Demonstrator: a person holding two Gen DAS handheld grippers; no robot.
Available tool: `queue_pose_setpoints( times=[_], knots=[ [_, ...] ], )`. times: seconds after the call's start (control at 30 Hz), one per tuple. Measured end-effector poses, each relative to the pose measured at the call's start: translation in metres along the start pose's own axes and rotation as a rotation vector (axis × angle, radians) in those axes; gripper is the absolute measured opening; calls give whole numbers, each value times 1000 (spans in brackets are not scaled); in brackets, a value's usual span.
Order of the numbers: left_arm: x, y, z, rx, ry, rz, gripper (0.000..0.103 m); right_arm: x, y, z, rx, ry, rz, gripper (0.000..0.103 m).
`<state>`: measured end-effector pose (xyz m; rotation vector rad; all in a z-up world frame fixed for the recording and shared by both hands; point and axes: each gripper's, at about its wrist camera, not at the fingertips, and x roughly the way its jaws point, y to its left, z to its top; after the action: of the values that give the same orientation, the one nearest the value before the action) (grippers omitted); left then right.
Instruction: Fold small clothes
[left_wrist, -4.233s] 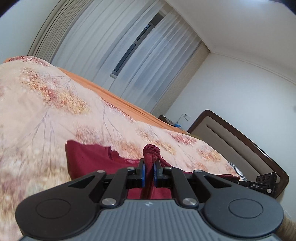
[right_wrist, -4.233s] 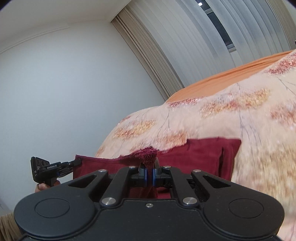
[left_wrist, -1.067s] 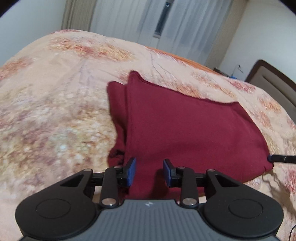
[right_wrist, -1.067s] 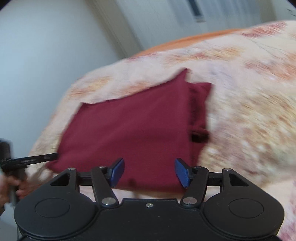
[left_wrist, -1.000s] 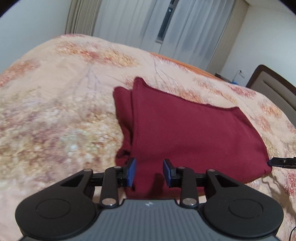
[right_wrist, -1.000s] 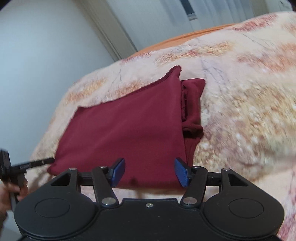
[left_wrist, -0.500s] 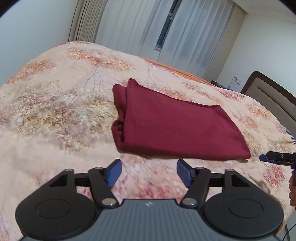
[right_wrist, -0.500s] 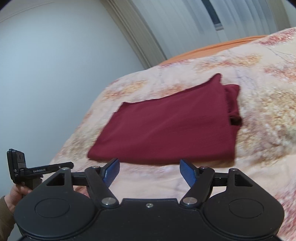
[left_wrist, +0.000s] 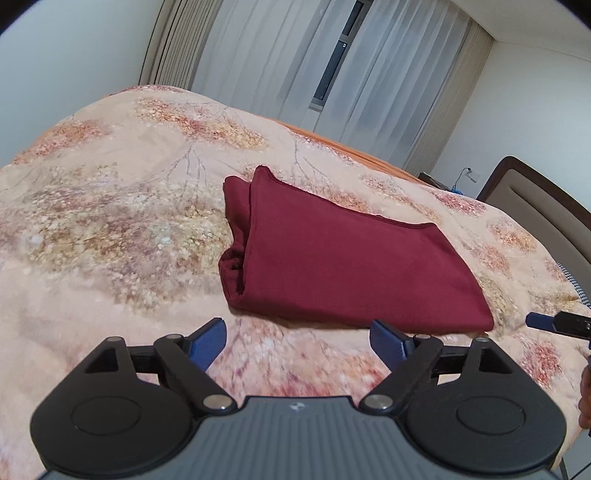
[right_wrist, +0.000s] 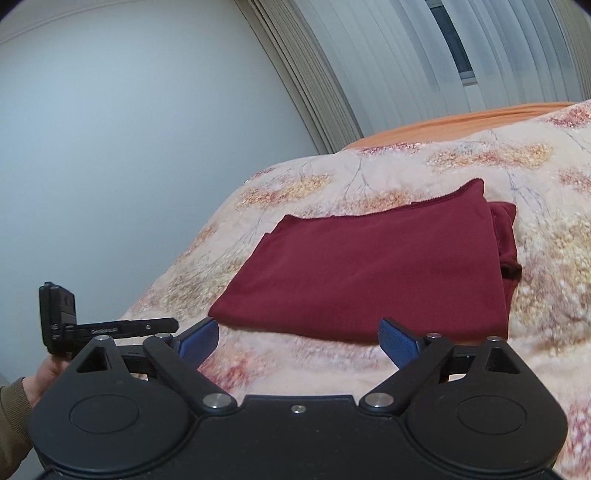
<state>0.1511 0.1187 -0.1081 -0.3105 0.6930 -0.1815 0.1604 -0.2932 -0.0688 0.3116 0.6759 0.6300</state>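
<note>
Folded garment (left_wrist: 347, 266) on bed (left_wrist: 110, 229): soft, light, limp; best pinched at corners; left gripper (left_wrist: 298, 341) and right gripper (right_wrist: 299, 338) both spread, empty.

Folded garment (left_wrist: 343, 266) lies on the bed (left_wrist: 110, 221), just ahead of both tools, left tool (left_wrist: 299, 341) and right tool (right_wrist: 299, 341); curtains (left_wrist: 295, 62) behind.

The bedspread (left_wrist: 110, 229) just ahead of the left tool (left_wrist: 298, 341) is smeared with blur. The right tool (left_wrist: 554, 322) is cut by the left view's edge, only one blue tip showing. The headboard (left_wrist: 546, 206) runs out of frame. The small item beside the wall socket (left_wrist: 459, 189) (bluish) is too small to identify.
</note>
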Motion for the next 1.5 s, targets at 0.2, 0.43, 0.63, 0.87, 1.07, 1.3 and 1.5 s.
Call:
queue_pose_setpoints(
  times=[0.2,0.43,0.63,0.87,1.07,1.3,1.5],
  knots=[
    [62,25,36,-56,12,-43,86,35,-15,17,-9,7,-12,90],
    [136,71,76,-189,66,-111,72,82,-31,33,-33,32,-10,61],
    [172,84,85,-170,136,-169,60,120,-31,46,-130,81,-37,44],
    [190,78,86,-157,134,-191,58,195,-28,68,-178,149,-94,5],
    [186,74,89,-127,137,-213,24,233,-30,75,-163,194,-115,0],
    [162,42,111,-54,90,-228,17,250,-43,62,-102,229,-120,0],
    [166,-25,133,71,81,-238,17,228,-69,63,51,169,-51,0]
  ],
)
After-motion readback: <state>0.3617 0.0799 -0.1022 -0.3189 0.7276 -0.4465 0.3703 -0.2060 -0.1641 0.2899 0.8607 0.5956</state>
